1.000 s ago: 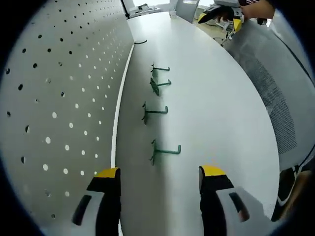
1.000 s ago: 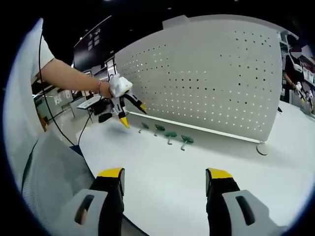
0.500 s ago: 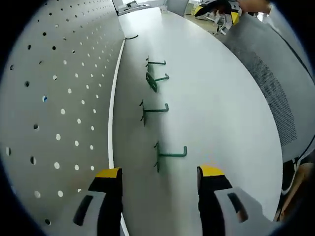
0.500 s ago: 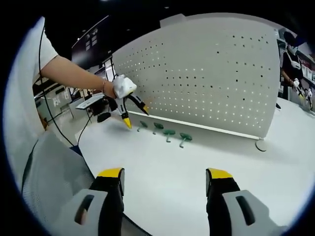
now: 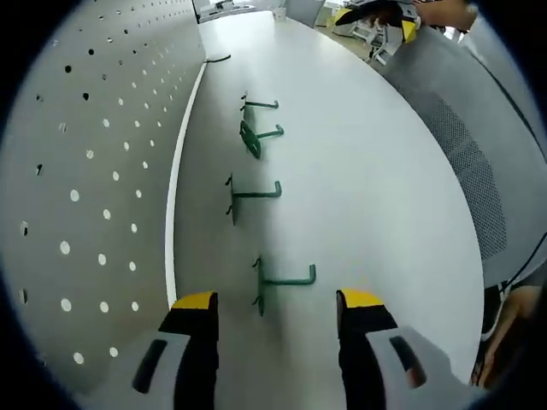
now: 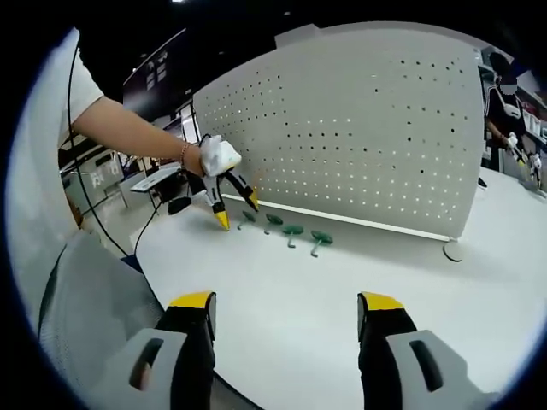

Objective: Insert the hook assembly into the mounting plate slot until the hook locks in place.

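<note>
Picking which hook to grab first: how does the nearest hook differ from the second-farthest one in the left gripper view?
The nearest hook lies just ahead of the left tool, between its open jaws; the second-farthest hook sits well up the row. The nearest shows a thin bar base; the second-farthest shows a broader, rounded base. Both are green, lie on the white table, and neither is gripped.

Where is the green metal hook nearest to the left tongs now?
In the left gripper view, the nearest green metal hook lies on the white table, just ahead of the open left tongs, beside the white perforated pegboard.
</note>
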